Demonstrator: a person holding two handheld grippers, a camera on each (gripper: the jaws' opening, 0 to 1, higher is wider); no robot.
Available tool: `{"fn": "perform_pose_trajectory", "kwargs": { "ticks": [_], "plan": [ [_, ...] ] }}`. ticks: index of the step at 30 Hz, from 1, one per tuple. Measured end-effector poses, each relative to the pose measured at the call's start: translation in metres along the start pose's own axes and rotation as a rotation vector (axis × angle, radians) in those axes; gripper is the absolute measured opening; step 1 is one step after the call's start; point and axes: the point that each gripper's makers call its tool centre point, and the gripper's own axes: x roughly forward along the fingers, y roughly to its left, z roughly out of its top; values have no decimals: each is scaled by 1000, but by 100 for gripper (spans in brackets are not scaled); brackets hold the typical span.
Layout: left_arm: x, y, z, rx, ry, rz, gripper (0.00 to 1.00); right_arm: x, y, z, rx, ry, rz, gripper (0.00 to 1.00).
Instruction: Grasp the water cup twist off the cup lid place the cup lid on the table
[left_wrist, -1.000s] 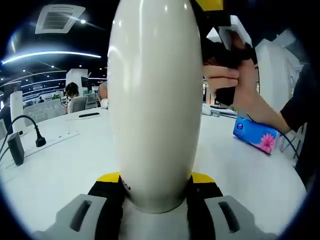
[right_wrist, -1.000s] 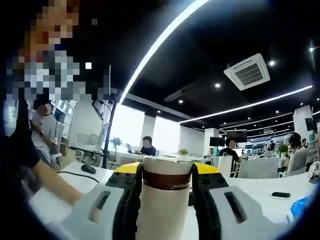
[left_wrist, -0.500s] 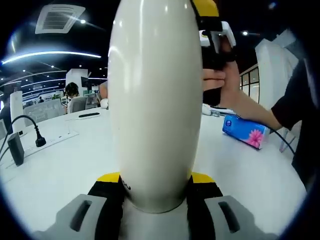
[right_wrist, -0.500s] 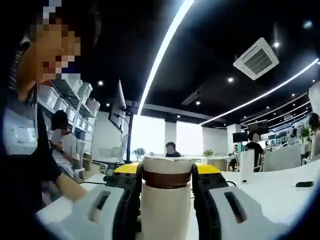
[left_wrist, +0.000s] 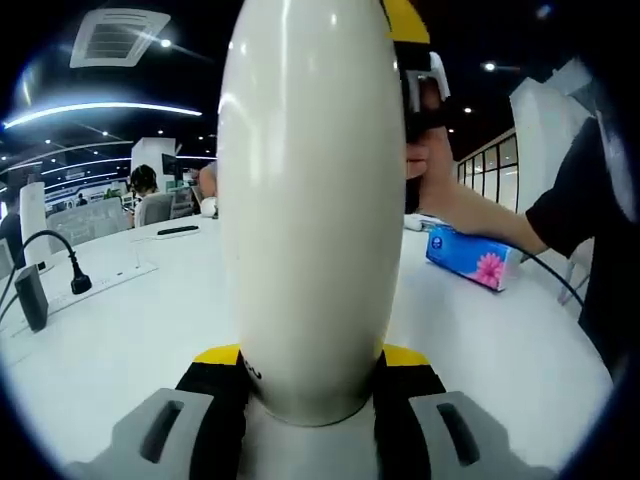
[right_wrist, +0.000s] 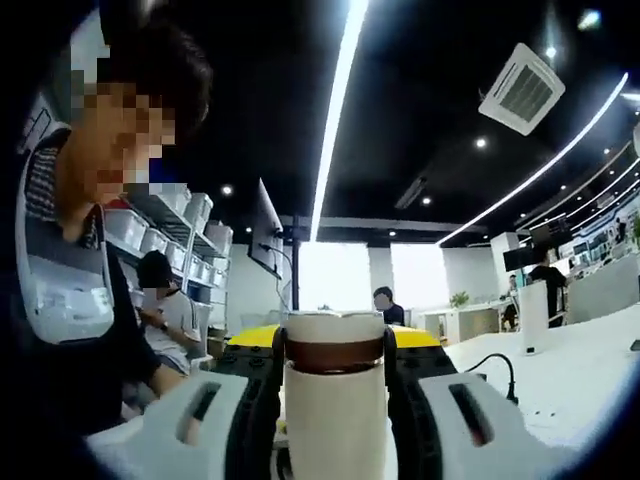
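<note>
I had the water cup (left_wrist: 310, 200) clamped upright in the left gripper (left_wrist: 310, 385) above the table (left_wrist: 110, 330), the right gripper (right_wrist: 335, 385) clenched on the cup lid (right_wrist: 335, 345), mid-twist I judged; next, more turning until it lifted free.

Open-plan office (desks (left_wrist: 120, 320), ceiling lights (right_wrist: 335, 120))

No readable text, label, brand or number on anything here.
</note>
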Motion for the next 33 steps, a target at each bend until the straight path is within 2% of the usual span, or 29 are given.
{"fn": "perform_pose_trajectory", "kwargs": {
  "ticks": [6,12,16,18,21,24,25,28,31,33],
  "plan": [
    [0,-1,0,0,-1,-1,51,0,0,0,34,-14,67,43],
    [-1,-2,0,0,-1,-2,51,0,3,0,39,-14,88,43],
    [0,-2,0,1,-2,-5,51,0,2,-1,59,-10,78,52],
    [0,-2,0,1,-2,-5,51,1,3,-3,59,-1,66,58],
    [0,-2,1,1,-2,-5,51,3,8,-8,11,33,53,61],
    [0,-2,1,1,-2,-5,51,4,9,-6,-14,34,11,61],
    [0,-2,1,1,-1,-5,51,3,5,-6,-44,41,-29,61],
    [0,-2,1,1,-1,-5,51,2,3,-7,-107,65,-87,61],
    [0,-2,1,1,-1,-5,51,3,6,-6,-118,66,-124,61],
    [0,-1,0,1,-1,-4,51,5,9,0,-100,38,-149,61]
  ]
}}
